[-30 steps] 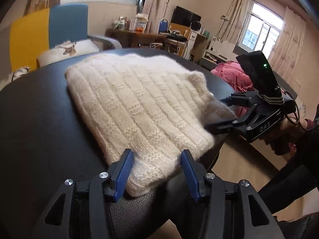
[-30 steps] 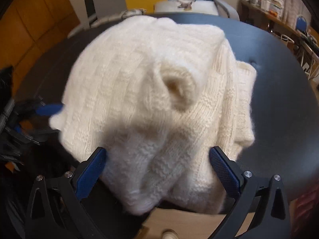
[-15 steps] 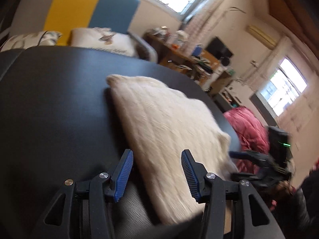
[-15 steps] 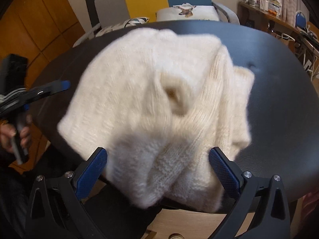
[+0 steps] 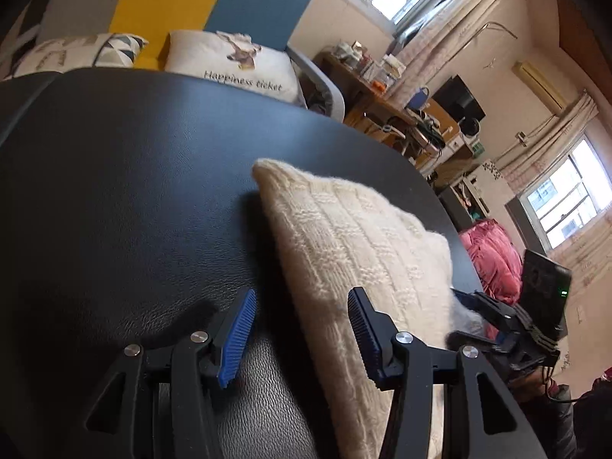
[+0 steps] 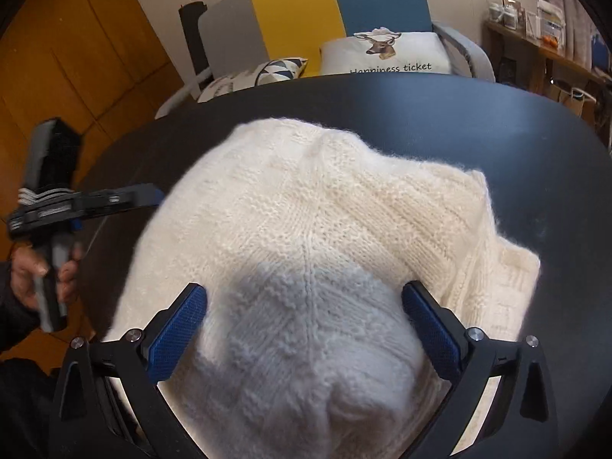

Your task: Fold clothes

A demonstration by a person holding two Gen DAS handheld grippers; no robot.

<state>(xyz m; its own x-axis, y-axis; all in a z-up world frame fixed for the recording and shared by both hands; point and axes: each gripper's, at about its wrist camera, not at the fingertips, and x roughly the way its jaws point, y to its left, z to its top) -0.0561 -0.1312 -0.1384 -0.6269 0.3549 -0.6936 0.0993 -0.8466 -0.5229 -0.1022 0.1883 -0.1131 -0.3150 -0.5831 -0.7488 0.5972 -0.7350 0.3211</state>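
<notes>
- Cream chunky-knit sweater, bundled thick on the round black leather-topped table, near its front edge, presumably mid-fold.
- Left gripper: blue pads spread apart, empty, straddling the sweater's left border above the table; likely lining up a pinch for the next fold.
- Right gripper: pads wide apart, hovering over a raised hump of knit, not visibly pressing it.

Cream knitted sweater folded on the black table

It is laid in a thick bundle near the table's front edge, with a folded layer showing at its right side.
</notes>
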